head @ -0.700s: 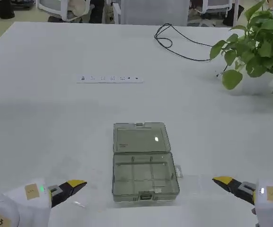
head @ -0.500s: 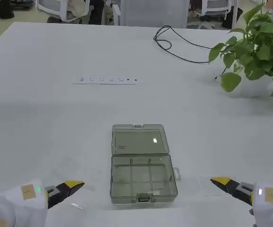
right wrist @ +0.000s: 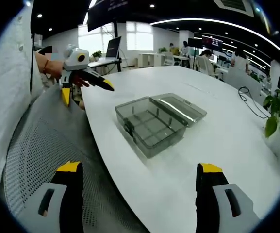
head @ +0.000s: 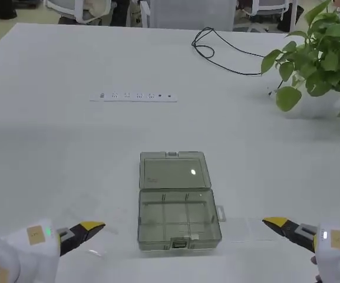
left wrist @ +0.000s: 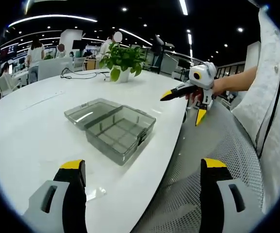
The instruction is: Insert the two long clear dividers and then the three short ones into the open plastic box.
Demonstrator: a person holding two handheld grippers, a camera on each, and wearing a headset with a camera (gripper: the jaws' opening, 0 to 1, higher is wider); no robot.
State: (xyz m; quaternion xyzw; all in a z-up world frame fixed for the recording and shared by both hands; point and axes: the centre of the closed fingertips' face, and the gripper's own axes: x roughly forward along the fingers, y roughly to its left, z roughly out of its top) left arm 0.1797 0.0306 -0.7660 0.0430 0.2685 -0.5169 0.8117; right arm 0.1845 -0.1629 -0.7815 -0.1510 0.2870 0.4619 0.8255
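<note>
White worktop [head: 69, 153] carried the open box [head: 180, 215] near its front edge. Left tongs [left wrist: 142, 164] and right tongs [right wrist: 139, 167] hung spread wide and empty, one either side of it.

Smoky clear box [head: 180, 231], upright, lid [head: 174, 171] lying open flat behind it; dividers [head: 175, 207] form a grid inside.

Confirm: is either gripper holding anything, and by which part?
Nothing held. Left gripper and right gripper are both open, empty, either side of the plastic box.
</note>
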